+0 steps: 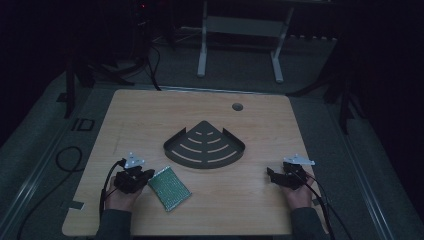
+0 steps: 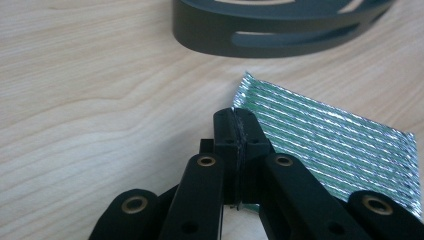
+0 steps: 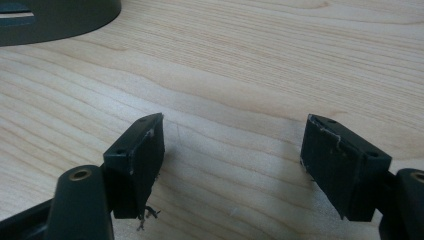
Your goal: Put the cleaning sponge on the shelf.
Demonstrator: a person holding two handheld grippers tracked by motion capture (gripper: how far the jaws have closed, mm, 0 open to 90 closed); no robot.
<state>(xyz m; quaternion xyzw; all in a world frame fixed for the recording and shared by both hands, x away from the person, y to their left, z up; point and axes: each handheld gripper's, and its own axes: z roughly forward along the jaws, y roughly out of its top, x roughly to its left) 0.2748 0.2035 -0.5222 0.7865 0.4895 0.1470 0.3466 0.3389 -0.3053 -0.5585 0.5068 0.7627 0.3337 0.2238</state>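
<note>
A silver-green ribbed foil pouch (image 1: 170,188) lies flat on the wooden table (image 1: 150,115), near its front left. My left gripper (image 1: 146,177) sits at the pouch's left corner. In the left gripper view its jaws (image 2: 237,131) are pressed together, and the edge of the pouch (image 2: 330,145) runs in between the pads. My right gripper (image 1: 275,176) rests at the front right. It stands wide open (image 3: 232,150) over bare wood, with nothing between its fingers. A dark quarter-round slotted rack (image 1: 204,147) sits mid-table between the two grippers and beyond them.
The rack's slotted wall (image 2: 280,30) rises just past the pouch, and its curved edge (image 3: 50,20) lies to the far left of the right gripper. A round cable hole (image 1: 237,106) is near the table's back edge. Cables trail off the front corners, and a white desk frame (image 1: 240,30) stands behind.
</note>
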